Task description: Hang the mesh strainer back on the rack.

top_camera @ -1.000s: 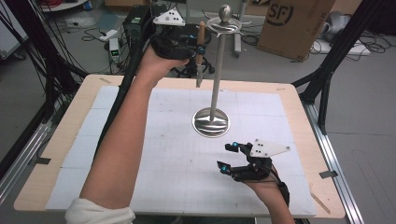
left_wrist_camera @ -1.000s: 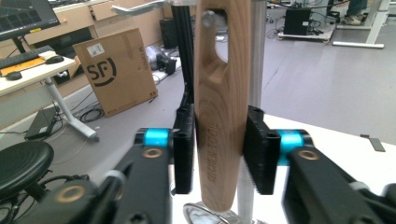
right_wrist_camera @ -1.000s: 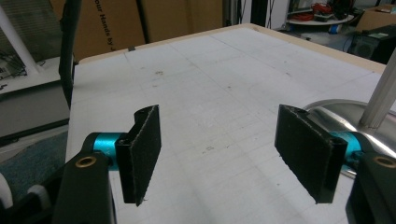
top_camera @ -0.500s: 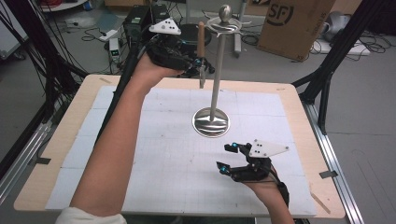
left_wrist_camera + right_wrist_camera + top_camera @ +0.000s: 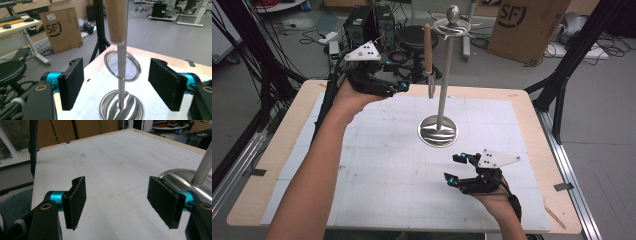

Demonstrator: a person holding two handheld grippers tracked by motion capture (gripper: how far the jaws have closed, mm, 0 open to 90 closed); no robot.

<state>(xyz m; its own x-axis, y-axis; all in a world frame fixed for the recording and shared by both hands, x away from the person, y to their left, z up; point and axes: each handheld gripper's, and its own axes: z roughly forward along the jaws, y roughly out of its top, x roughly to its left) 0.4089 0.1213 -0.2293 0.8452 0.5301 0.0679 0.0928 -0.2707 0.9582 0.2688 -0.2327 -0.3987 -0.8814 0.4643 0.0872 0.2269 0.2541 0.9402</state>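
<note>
A utensil with a wooden handle (image 5: 428, 47) hangs from the top arm of a steel stand (image 5: 444, 75) at the table's far middle. Its metal lower end hangs free. In the left gripper view the handle (image 5: 116, 20) and a blurred wire ring (image 5: 122, 65) hang in front of the stand's pole (image 5: 121, 90). My left gripper (image 5: 402, 86) is raised just left of the utensil, open, with nothing between its pads (image 5: 72, 82). My right gripper (image 5: 453, 169) rests low near the table's front right, open and empty (image 5: 122, 203).
The stand's round steel base (image 5: 438, 131) sits on the white mat (image 5: 377, 150); I also see the base (image 5: 185, 180) close beside my right gripper. A cardboard box (image 5: 532, 25), a stool (image 5: 414, 37) and cables lie on the floor beyond the table's far edge.
My left gripper has let go of the utensil and drawn back to the left. The utensil now hangs by itself on the stand. The right gripper has not moved.
</note>
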